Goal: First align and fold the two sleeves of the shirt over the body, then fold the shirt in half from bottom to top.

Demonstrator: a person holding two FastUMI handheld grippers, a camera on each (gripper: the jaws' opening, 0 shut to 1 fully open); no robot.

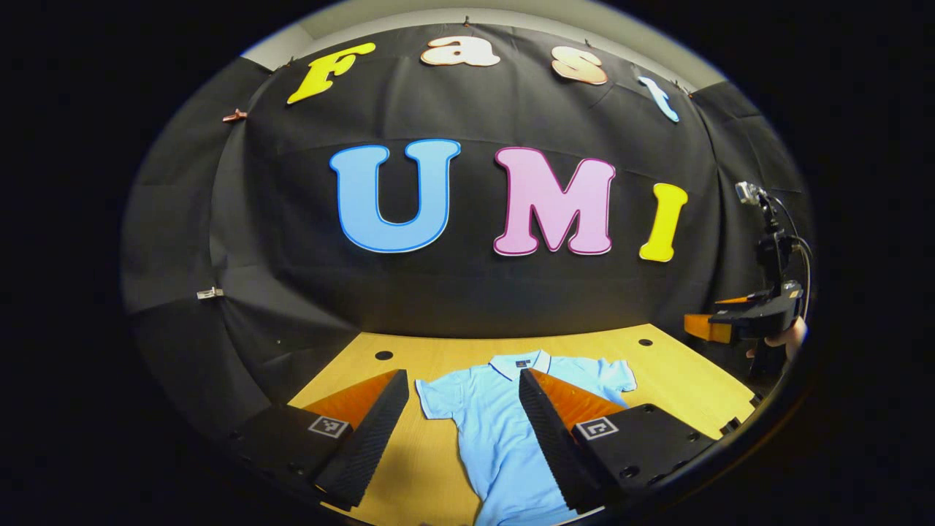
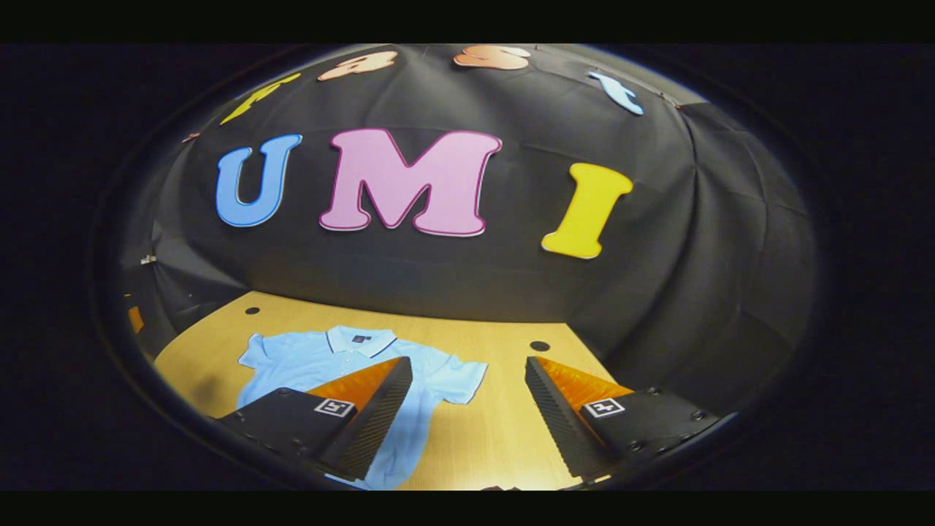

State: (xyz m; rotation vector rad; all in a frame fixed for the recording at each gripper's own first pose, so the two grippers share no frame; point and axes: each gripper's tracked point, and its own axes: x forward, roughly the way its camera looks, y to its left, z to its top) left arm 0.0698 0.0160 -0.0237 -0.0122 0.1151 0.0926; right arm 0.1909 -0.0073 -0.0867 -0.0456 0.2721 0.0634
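shirt [image 1: 504,431] flat on table [image 1: 679,372] | collar toward wall | both tools above near edge

Each gripper [image 1: 460,383] [image 2: 467,369] is built on black housings studded with screws, marked with square black-and-white tags, and ends in two wedge-shaped, ribbed fingers [image 1: 548,424].

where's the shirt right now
The light blue shirt lies flat and unfolded on the wooden table, collar toward the black cloth wall. In the left gripper view it sits between the open left claw fingers; in the right gripper view, lower left.
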